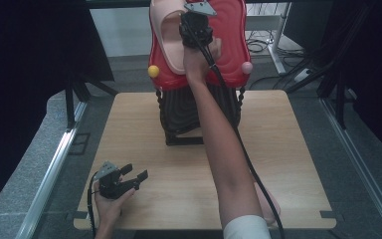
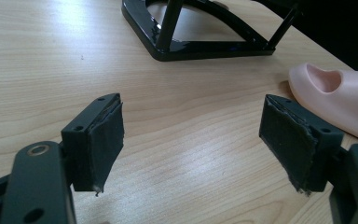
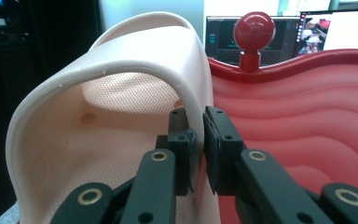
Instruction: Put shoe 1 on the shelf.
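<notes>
1. Wooden surface, pale and square, ringed by grey floor and dark curtains.
2. Red wavy rack on a black stand, set at the far middle of the surface; yellow knob at one lower corner, pink knob at the other, a red knob on the top rim in the right gripper view.
3. Right forearm stretched across the surface, crossing in front of the stand and hiding part of it.
4. Pale pink slipper held up against the rack's face at its left side, strap arching over the footbed.
5. Second slipper of the same colour lying flat near the right front edge of the surface, partly hidden under the forearm in the high view.
6. Right gripper raised at the rack, jaws nearly closed and pinching the edge of the slipper's strap.
7. Left gripper resting low near the front left of the surface, jaws spread wide with bare wood between them.
</notes>
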